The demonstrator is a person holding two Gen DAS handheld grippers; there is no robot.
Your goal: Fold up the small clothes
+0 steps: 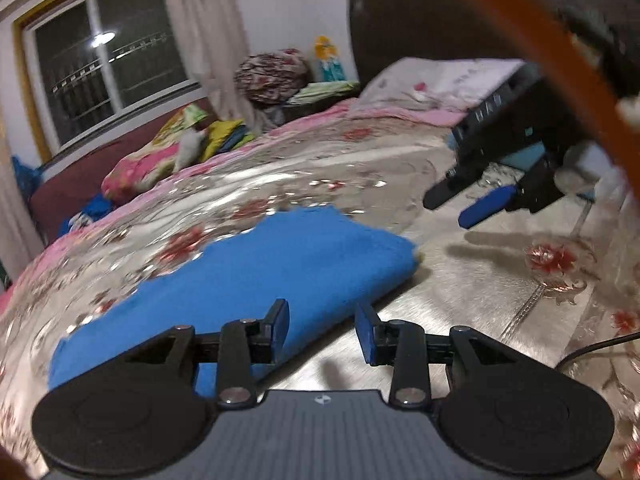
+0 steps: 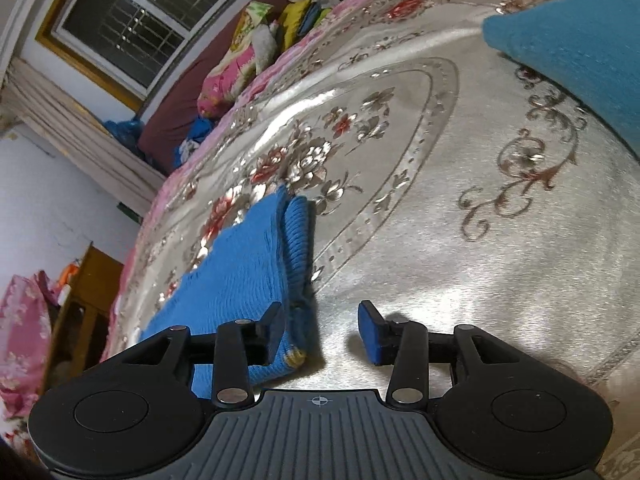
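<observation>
The bed has a shiny flowered cover, and the blue knitted sweater lies folded on it, at about 10 o'clock from the right claw. It looks soft, light and floppy, so I would pinch its ribbed edge. Both the right claw and the left claw are spread and hold nothing.

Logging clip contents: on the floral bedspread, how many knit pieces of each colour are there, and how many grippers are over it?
Blue knit garment: 1
Teal knit piece: 1
Grippers: 2, left gripper and right gripper
Total: 4
</observation>
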